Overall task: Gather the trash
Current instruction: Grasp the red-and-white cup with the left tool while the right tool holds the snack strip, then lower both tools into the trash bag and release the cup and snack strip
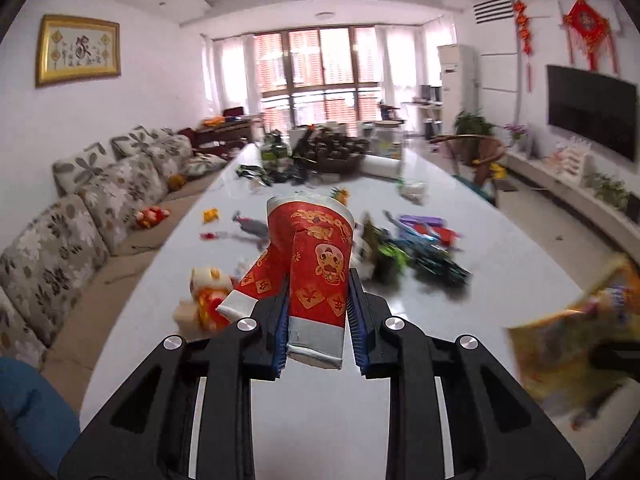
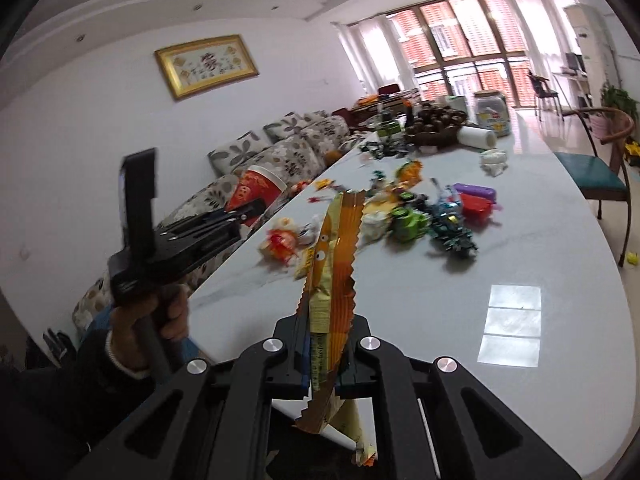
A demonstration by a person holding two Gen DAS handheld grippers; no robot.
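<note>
My left gripper [image 1: 318,312] is shut on a crushed red paper cup [image 1: 316,264] with gold print, held above the white table [image 1: 460,320]. The cup and left gripper also show in the right wrist view [image 2: 256,190], raised over the table's left edge. My right gripper [image 2: 324,344] is shut on a yellow-orange snack wrapper [image 2: 332,264] that stands up between the fingers; the wrapper shows blurred at the right in the left wrist view [image 1: 576,336].
Toys and scraps lie scattered mid-table: a small lion figure [image 1: 206,296], a green and black toy pile [image 1: 420,252], a purple box [image 2: 476,192]. A paper roll [image 2: 478,136], jar and dark basket stand at the far end. A floral sofa [image 1: 80,216] runs along the left; a chair [image 2: 596,172] stands right.
</note>
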